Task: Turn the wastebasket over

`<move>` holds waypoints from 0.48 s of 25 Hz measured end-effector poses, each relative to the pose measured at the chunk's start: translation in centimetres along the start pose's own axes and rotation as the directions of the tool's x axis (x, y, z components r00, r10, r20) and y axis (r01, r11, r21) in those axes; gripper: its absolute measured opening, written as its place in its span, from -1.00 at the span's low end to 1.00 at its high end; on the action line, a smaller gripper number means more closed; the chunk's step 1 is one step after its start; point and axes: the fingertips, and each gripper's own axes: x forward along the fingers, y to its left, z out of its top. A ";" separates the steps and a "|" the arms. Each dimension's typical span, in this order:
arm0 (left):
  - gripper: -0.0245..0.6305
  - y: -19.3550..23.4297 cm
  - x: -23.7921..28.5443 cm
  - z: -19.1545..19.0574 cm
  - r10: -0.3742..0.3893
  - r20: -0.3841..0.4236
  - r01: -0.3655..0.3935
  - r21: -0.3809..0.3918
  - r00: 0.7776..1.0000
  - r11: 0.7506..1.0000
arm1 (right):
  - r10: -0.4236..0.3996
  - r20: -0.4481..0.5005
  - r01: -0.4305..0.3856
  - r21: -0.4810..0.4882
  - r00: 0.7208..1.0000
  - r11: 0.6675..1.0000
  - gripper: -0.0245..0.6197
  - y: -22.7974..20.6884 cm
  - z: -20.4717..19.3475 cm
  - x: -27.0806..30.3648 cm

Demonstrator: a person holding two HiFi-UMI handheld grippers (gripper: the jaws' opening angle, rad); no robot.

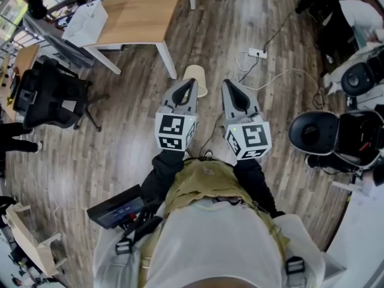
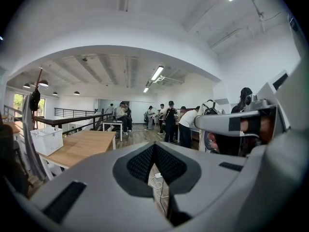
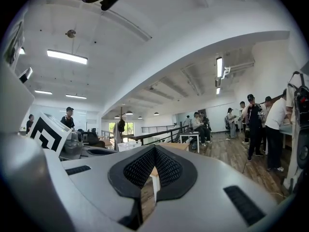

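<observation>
Both handheld tools, the left tool and the right tool, are clenched and grasp nothing, held side by side at centre frame above the wooden floor. The cream wastebasket sits on the floor at upper centre, just past the left tool's tip, near a leg of the table.

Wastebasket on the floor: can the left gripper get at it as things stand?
Probably yes. The wastebasket sits on the floor ahead of the left gripper, with nothing between them; only a table leg stands close by. The gripper's jaws are shut, though, so they would need to open first.
</observation>
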 end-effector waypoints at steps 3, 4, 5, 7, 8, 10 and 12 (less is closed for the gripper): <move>-0.93 -0.7 0.0 -0.6 0.006 -0.014 -0.006 -0.001 1.000 1.000 | 0.012 -0.009 -0.012 0.022 1.000 1.000 -0.87 -0.2 -0.7 -0.4; -0.93 -1.0 0.0 -0.8 0.008 -0.017 -0.008 -0.002 1.000 1.000 | 0.016 -0.014 -0.016 0.027 1.000 1.000 -0.87 -0.3 -1.0 -0.5; -0.93 -1.3 0.0 -1.1 0.009 -0.021 -0.009 -0.005 1.000 1.000 | 0.019 -0.021 -0.019 0.031 1.000 0.999 -0.87 -0.4 -1.4 -0.8; -0.93 -1.9 0.1 -1.8 0.010 -0.033 -0.010 -0.009 0.999 1.000 | 0.023 -0.032 -0.022 0.041 0.999 0.999 -0.87 -0.7 -2.2 -1.2; -0.93 -2.2 0.2 -2.2 0.009 -0.041 -0.010 -0.010 0.999 1.000 | 0.025 -0.038 -0.023 0.047 0.999 0.999 -0.87 -0.9 -2.6 -1.4; -0.93 -2.9 0.4 -3.0 0.004 -0.059 -0.005 -0.010 0.998 1.000 | 0.029 -0.051 -0.026 0.060 0.998 0.998 -0.87 -1.3 -3.5 -1.8; -0.93 -3.6 0.5 -3.6 -0.005 -0.076 0.005 -0.008 0.997 1.000 | 0.029 -0.063 -0.024 0.078 0.998 0.997 -0.87 -1.8 -4.3 -2.3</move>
